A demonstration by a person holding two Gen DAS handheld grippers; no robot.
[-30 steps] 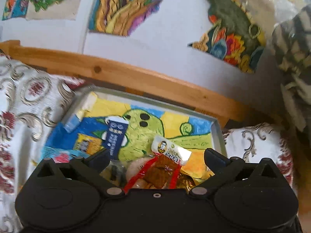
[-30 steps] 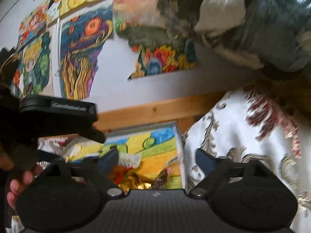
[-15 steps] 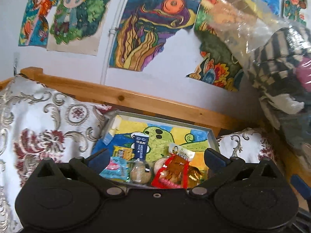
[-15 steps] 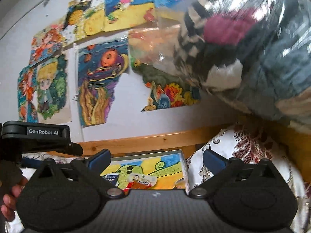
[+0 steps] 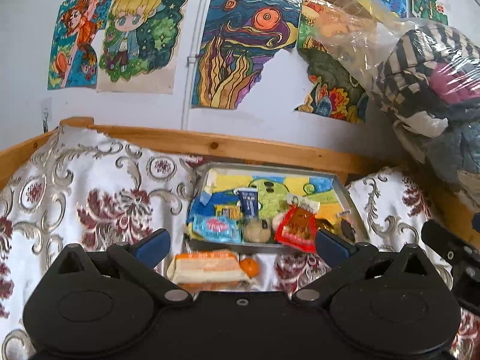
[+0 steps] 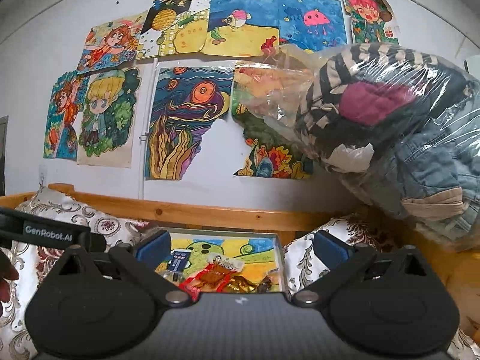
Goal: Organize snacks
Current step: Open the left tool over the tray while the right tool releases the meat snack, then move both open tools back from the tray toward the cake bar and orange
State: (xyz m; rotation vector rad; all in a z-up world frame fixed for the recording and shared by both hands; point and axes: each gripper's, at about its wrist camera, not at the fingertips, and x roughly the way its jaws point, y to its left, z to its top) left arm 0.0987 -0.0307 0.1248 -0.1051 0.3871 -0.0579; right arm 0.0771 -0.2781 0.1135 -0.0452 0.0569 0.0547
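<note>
My left tongs [image 5: 241,244] and right tongs [image 6: 240,246] both gape, nothing between the pads. Orange packet [image 5: 207,267] and small orange fruit [image 5: 249,267] lie just before the tray [image 5: 349,202]. Inside the tray: red packet [image 5: 297,225], blue packet [image 5: 217,228], round bun [image 5: 256,229]. Behind the tray, wooden rail [image 5: 240,147].

White wall [image 6: 45,45] hung with coloured children's drawings: a blond-haired cartoon figure [image 5: 135,33], a swirling sea scene with orange circles [image 5: 243,51], a pink jellyfish [image 6: 316,19] and a pineapple [image 6: 165,18]. A white pipe [image 5: 192,60] runs down the wall between two drawings. Below, a wooden rail [image 5: 240,147] borders a white cloth with red and silver floral pattern [image 5: 90,198]. At right, a clear plastic bag of folded clothes [image 6: 390,120], including striped fabric and denim, leans against the wall.
</note>
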